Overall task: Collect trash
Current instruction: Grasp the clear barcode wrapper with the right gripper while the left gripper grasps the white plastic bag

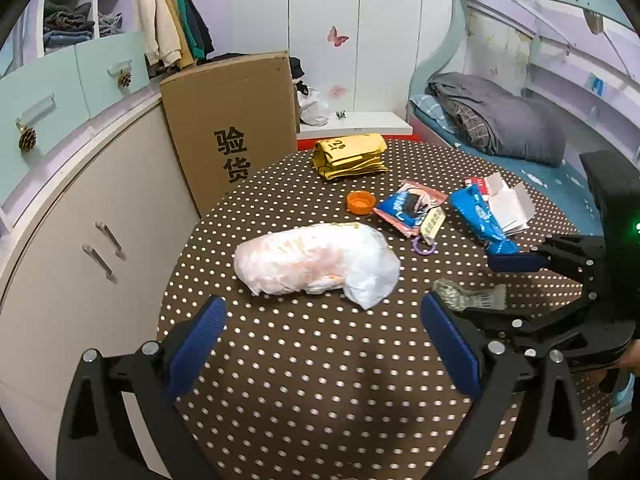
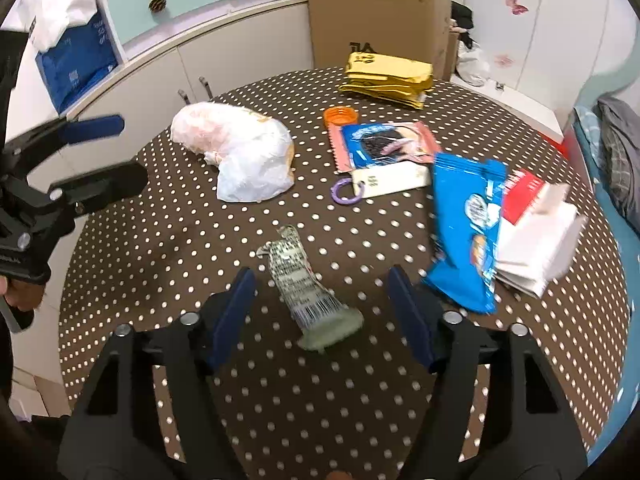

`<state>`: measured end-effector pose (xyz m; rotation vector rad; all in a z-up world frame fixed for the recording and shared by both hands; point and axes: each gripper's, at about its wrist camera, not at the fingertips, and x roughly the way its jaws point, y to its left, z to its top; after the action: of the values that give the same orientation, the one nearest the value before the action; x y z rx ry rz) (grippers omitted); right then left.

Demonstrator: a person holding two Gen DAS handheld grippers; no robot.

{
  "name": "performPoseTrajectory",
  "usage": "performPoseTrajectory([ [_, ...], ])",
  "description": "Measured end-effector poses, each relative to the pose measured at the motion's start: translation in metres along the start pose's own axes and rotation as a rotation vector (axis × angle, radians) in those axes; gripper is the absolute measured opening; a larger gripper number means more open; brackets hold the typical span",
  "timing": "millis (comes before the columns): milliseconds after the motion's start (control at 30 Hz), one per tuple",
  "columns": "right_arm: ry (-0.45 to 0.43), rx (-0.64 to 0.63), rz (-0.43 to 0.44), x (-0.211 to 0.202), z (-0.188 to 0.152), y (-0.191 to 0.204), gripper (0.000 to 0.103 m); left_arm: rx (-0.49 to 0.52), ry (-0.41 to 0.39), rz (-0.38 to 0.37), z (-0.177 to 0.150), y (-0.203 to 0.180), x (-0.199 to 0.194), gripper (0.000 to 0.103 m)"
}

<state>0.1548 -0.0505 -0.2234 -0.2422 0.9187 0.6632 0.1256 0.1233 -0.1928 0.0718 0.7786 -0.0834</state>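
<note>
we judge barely begun | wrappers, white bag all on table | right gripper fingers apart around grey wrapper | left gripper apart, holding nothing

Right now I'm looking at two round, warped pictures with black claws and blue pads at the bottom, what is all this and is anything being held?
Those claws are two hand-held grippers, one in each of a person's hands. Each carries a wide-angle camera looking along its fingers, so you get one picture per hand.

The left gripper is open in front of a white plastic bag. The right gripper is open too, its fingers either side of a crumpled printed wrapper, not closed on it. So nothing is held.

On the dotted table also lie an orange cap, a blue snack packet, a pink and blue packet, a purple ring, a stack of yellow bags and a white box.
</note>
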Motion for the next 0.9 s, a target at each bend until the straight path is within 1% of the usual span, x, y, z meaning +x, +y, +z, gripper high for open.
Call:
performPoseTrajectory([
  [67,-0.015,-0.039,-0.030,0.001,0.000,0.007,0.028,0.028,0.001,0.001,0.002,0.002,0.004,0.095],
  [133,-0.005,-0.046,-0.028,-0.001,0.001,0.010,0.021,0.074,-0.002,-0.007,0.006,0.003,0.010,0.095],
  [233,0.001,-0.029,-0.024,-0.007,-0.005,0.006,0.020,0.175,-0.013,-0.009,0.014,0.004,0.020,0.095],
  [267,0.001,-0.011,-0.027,-0.009,-0.008,0.003,0.020,0.210,-0.023,-0.022,0.016,0.006,0.023,0.095],
  [300,0.001,0.006,-0.027,-0.012,-0.011,-0.001,0.020,0.234,-0.026,-0.039,0.018,0.007,0.026,0.095],
  [367,-0.002,0.045,-0.023,-0.018,-0.017,-0.009,0.020,0.313,-0.007,-0.088,0.023,0.011,0.037,0.095],
  [433,-0.005,0.078,-0.029,-0.022,-0.022,-0.017,0.020,0.421,0.012,-0.138,0.024,0.010,0.047,0.095],
  [500,-0.010,0.113,-0.031,-0.029,-0.029,-0.025,0.020,0.519,0.052,-0.203,0.025,0.010,0.059,0.095],
  [567,-0.014,0.140,-0.040,-0.035,-0.035,-0.032,0.020,0.580,0.094,-0.240,0.024,0.009,0.071,0.095],
  [633,-0.018,0.163,-0.046,-0.038,-0.040,-0.037,0.020,0.617,0.148,-0.267,0.024,0.009,0.087,0.095],
  [667,-0.022,0.178,-0.047,-0.041,-0.044,-0.040,0.020,0.610,0.166,-0.283,0.025,0.008,0.093,0.093],
  [700,-0.025,0.189,-0.051,-0.043,-0.047,-0.043,0.020,0.572,0.175,-0.321,0.029,0.009,0.095,0.085],
  [733,-0.028,0.198,-0.056,-0.044,-0.049,-0.045,0.020,0.541,0.189,-0.354,0.031,0.009,0.096,0.064],
  [767,-0.031,0.211,-0.059,-0.048,-0.054,-0.046,0.020,0.512,0.200,-0.374,0.033,0.008,0.096,0.046],
  [800,-0.034,0.221,-0.059,-0.050,-0.056,-0.049,0.020,0.489,0.203,-0.373,0.032,0.005,0.095,0.044],
  [833,-0.035,0.228,-0.060,-0.051,-0.058,-0.051,0.020,0.489,0.201,-0.366,0.030,0.002,0.093,0.039],
  [900,-0.034,0.234,-0.065,-0.052,-0.060,-0.055,0.020,0.499,0.189,-0.358,0.022,-0.011,0.085,0.039],
])
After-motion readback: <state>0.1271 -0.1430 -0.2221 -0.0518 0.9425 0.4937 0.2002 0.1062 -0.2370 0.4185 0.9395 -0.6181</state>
